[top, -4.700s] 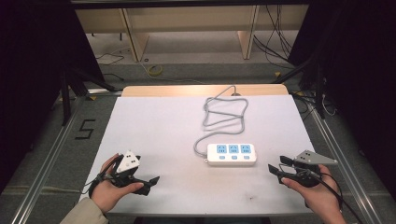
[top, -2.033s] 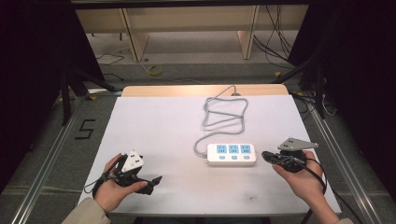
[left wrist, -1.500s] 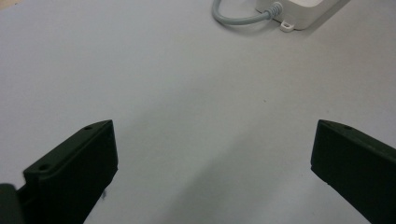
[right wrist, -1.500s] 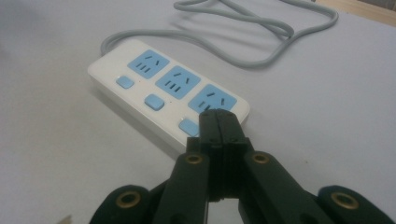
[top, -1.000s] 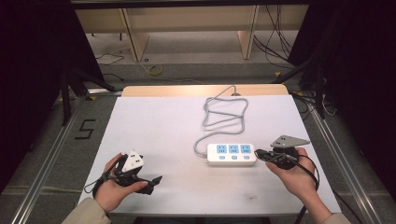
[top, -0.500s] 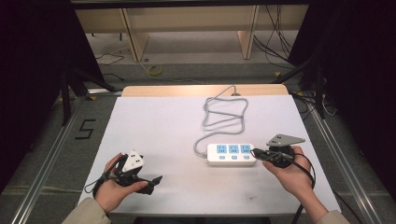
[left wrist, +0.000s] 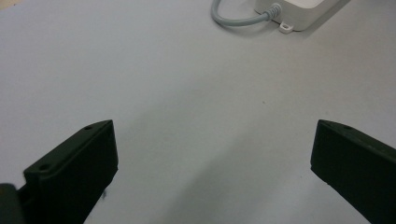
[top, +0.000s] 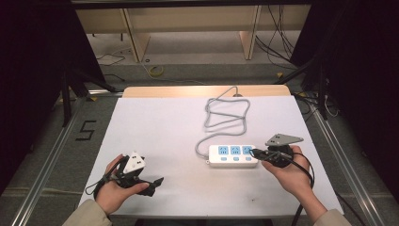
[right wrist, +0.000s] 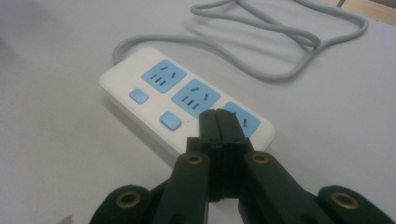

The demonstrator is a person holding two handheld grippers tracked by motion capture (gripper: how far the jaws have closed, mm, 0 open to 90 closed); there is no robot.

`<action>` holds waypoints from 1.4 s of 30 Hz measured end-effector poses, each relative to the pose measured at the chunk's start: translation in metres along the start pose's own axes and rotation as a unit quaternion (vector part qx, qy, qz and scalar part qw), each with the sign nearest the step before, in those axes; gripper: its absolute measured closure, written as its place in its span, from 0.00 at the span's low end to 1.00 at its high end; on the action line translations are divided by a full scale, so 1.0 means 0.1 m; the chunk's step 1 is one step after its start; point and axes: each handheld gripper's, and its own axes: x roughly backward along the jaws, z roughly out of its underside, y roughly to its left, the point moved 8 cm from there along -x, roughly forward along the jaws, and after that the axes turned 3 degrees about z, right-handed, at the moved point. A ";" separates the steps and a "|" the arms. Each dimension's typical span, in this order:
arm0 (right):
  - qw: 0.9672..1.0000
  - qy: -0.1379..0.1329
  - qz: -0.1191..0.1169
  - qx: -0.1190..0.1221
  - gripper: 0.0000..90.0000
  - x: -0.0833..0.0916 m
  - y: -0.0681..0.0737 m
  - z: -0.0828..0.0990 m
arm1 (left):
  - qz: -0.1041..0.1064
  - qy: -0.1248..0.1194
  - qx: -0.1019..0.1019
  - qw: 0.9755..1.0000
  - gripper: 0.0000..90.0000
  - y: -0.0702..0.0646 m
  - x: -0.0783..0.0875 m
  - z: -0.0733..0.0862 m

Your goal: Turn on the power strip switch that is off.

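A white power strip [top: 233,155] with three blue sockets and blue buttons lies flat on the white table [top: 164,132], right of the middle. Its grey cable [top: 226,113] loops toward the far edge. My right gripper [top: 251,152] is shut with nothing between its jaws. Its tips hang over the strip's right end, above the last socket [right wrist: 247,122] in the right gripper view, where the gripper [right wrist: 217,114] covers part of it; whether they touch it is unclear. My left gripper [top: 153,182] rests near the front left edge, open wide over bare table. The strip's cable end [left wrist: 280,11] shows far ahead of it.
Metal rails [top: 42,169] run along both sides of the table. Beyond the far edge are a wooden shelf frame [top: 188,19] and loose cables on the floor [top: 155,70]. A wide bare stretch of table lies between the two hands.
The right hand has moved from the front right corner leftward and away from me, bringing its shut jaws up to the strip's right end. The left hand has barely moved.
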 end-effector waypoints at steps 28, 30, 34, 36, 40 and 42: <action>1.000 0.005 -0.005 0.003 1.00 -0.09 0.04 -0.08 | 0.001 0.001 -0.001 1.000 0.00 -0.01 0.00 0.00; 1.000 0.006 -0.006 0.003 1.00 -0.10 0.04 -0.09 | 0.001 0.001 -0.001 1.000 0.00 -0.01 0.00 0.00; 1.000 0.009 -0.007 0.004 1.00 -0.11 0.04 -0.10 | 0.001 0.001 -0.001 1.000 0.00 -0.01 0.00 0.00; 1.000 0.010 -0.006 0.003 1.00 -0.11 0.04 -0.11 | 0.001 0.001 -0.001 1.000 0.00 -0.01 0.00 0.00; 1.000 0.011 -0.007 0.002 1.00 -0.12 0.03 -0.12 | 0.001 0.001 -0.001 1.000 0.00 -0.01 0.00 0.00; 1.000 0.014 -0.008 0.001 1.00 -0.12 0.03 -0.12 | 0.001 0.001 -0.001 1.000 0.00 -0.01 0.00 0.00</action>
